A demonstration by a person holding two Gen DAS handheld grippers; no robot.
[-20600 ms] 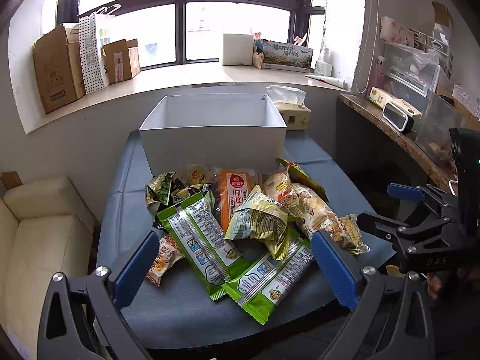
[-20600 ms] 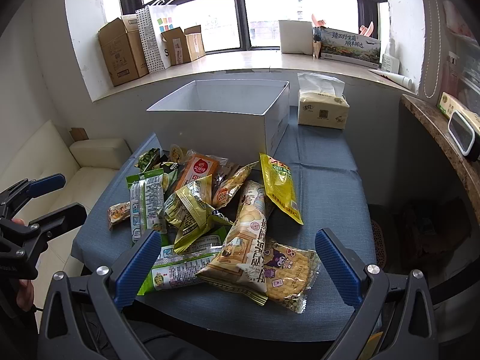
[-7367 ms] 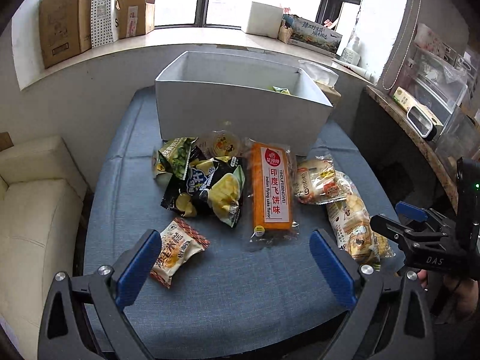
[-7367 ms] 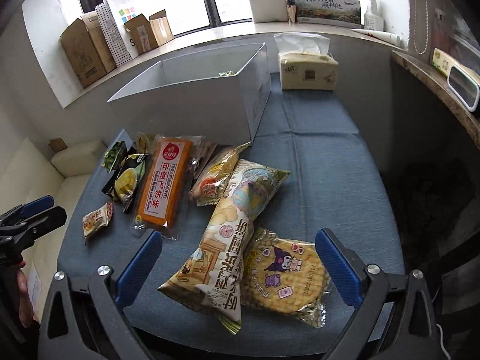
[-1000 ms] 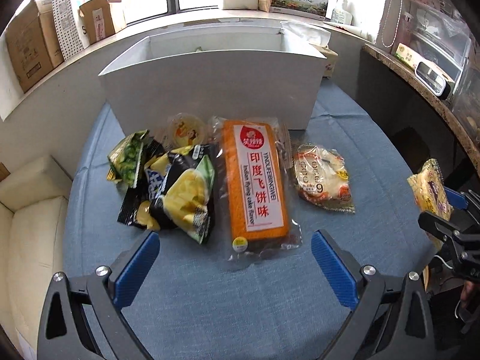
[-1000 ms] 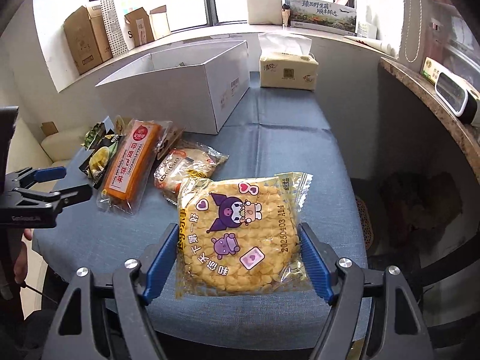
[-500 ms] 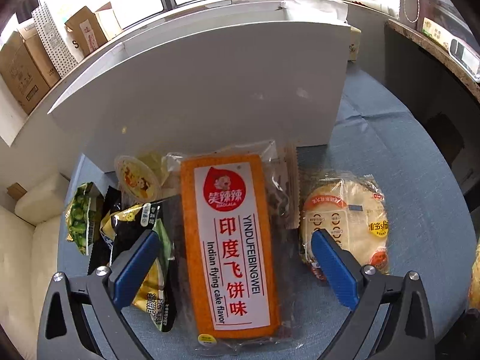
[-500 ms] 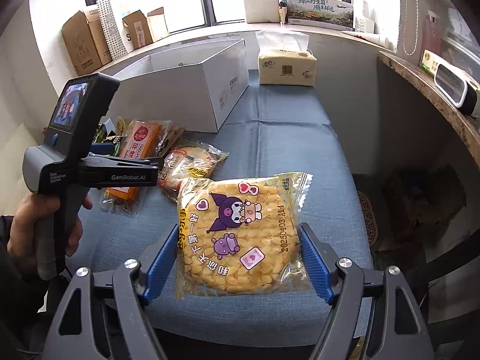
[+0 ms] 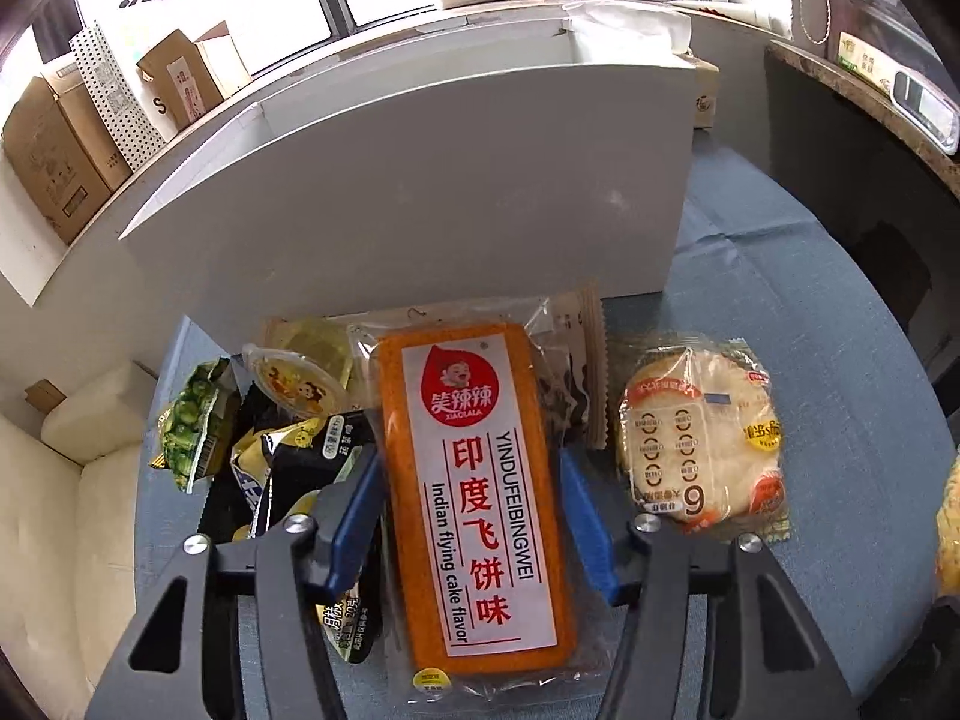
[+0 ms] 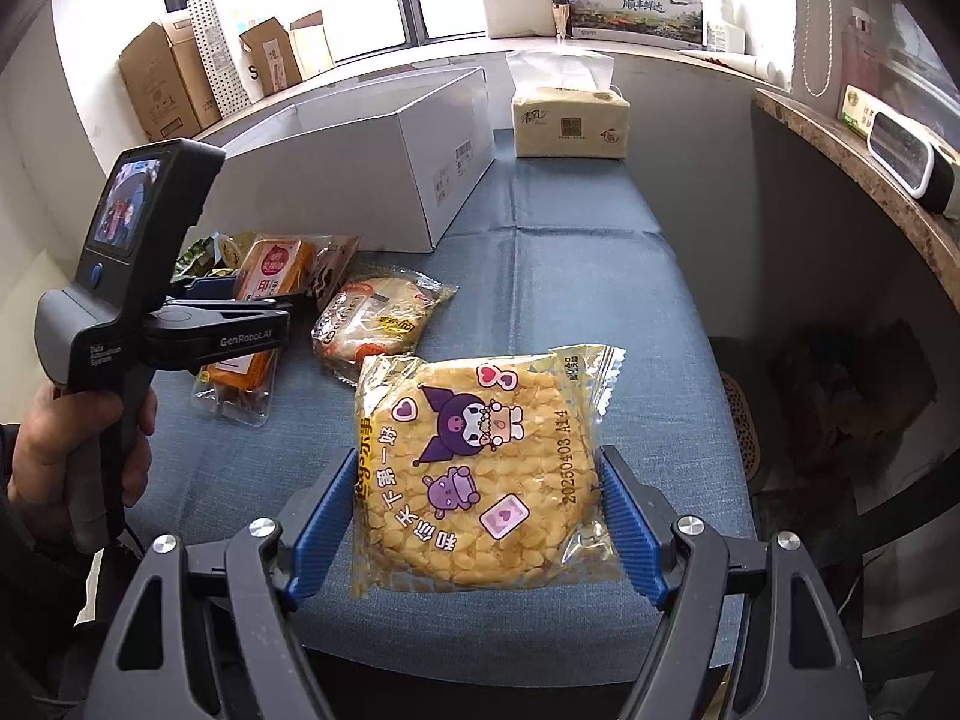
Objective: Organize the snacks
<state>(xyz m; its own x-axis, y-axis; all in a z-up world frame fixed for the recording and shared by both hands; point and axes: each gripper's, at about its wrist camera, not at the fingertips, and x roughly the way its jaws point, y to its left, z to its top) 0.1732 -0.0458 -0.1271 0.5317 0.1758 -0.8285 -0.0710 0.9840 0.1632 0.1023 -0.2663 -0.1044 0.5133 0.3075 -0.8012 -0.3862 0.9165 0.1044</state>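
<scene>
1. Orange flying-cake pack (image 9: 480, 498) lies flat on the blue counter (image 9: 840, 408), long axis running away from the left gripper (image 9: 474, 507) toward the white box (image 9: 420, 192); far end just short of the box wall.
2. Left jaws straddle the pack across its short width, near its middle. They have just been closing with the pack between them; blue pads sit at or on its long edges, wrapper pinched, so I read it as gripped.
3. Right gripper (image 10: 480, 516) holds the round yellow corn-puff pack (image 10: 480, 474), jaws spread wide against its two sides, pack off the counter.
4. Round bun pack (image 9: 702, 444) lies just beside the orange pack's right edge, apart from both jaws. Small dark and green bags (image 9: 276, 456) crowd its left edge, under the left pad.
5. Left hand is nearer the box. Next move likely: lift straight up, clear the box wall, carry forward along the pack's own axis.
6. Risk: left pad snags the dark bag.
</scene>
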